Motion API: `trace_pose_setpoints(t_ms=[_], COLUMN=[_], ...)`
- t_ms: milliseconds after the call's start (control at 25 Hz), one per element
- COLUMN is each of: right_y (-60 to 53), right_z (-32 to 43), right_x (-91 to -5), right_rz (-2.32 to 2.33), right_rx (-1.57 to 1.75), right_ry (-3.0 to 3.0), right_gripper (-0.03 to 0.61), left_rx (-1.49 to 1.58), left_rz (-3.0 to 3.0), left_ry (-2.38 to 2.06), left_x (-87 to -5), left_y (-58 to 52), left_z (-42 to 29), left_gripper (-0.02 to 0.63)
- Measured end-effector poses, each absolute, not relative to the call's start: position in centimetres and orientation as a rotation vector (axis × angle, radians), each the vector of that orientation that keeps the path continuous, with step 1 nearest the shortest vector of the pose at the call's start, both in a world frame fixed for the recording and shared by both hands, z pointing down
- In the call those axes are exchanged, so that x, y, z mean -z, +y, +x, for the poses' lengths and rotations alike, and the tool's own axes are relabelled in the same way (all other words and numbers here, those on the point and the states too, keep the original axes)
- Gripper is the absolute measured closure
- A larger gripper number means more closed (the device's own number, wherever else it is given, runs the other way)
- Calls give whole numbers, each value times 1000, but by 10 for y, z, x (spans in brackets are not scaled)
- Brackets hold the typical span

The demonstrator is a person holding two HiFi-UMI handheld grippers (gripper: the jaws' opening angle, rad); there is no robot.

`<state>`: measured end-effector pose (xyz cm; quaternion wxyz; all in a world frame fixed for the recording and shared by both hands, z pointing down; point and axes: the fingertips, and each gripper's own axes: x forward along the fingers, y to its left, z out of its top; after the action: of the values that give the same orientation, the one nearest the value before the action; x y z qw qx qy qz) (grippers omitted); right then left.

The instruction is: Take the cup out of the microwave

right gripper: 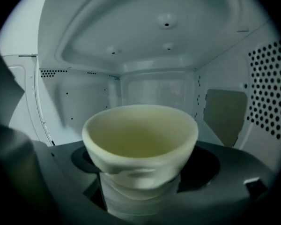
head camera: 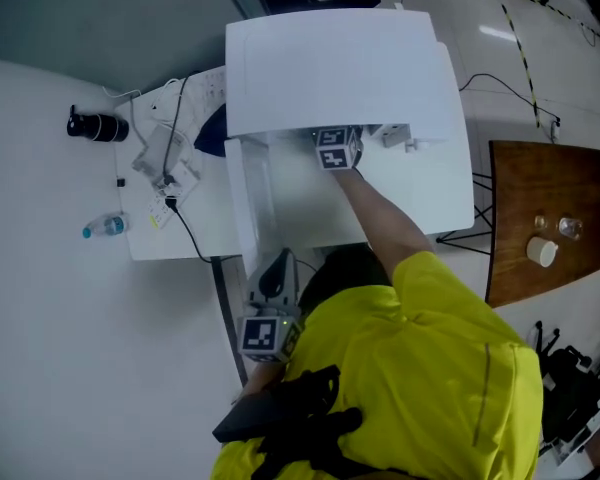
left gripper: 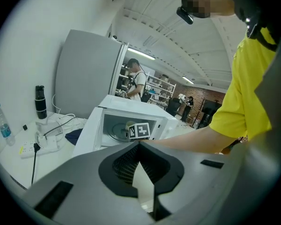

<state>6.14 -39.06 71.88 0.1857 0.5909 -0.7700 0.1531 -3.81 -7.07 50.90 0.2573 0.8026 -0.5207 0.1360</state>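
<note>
A pale cream cup [right gripper: 140, 139] stands inside the white microwave [head camera: 340, 58], whose door [left gripper: 86, 131] is swung open to the left. My right gripper [right gripper: 140, 191] reaches into the cavity, open, with one jaw on each side of the cup's lower part; I see no pad pressing on it. In the head view only its marker cube [head camera: 337, 149] shows at the oven's mouth. In the left gripper view the cup [left gripper: 130, 125] peeks out behind that cube. My left gripper [left gripper: 139, 146] hangs back near the table's front edge, shut and holding nothing.
A black bottle [head camera: 98, 126], a small water bottle [head camera: 105, 227] and a power strip with cables [head camera: 165, 168] lie left of the microwave. A wooden table [head camera: 550, 178] stands to the right. A person [left gripper: 136, 81] stands in the background.
</note>
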Motion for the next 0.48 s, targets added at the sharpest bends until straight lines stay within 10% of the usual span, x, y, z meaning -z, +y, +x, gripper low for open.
trace_pose_setpoints(t_ms=[480], right_y=[-193], right_z=[44], right_x=[-607], right_rz=[1242], right_rx=[-462], right_ry=[-2460], right_gripper=[114], left_rx=[-278], left_rz=[2167], left_ry=[-1508], left_x=[-485], left_y=[-96], left_z=[-44], left_gripper=[614])
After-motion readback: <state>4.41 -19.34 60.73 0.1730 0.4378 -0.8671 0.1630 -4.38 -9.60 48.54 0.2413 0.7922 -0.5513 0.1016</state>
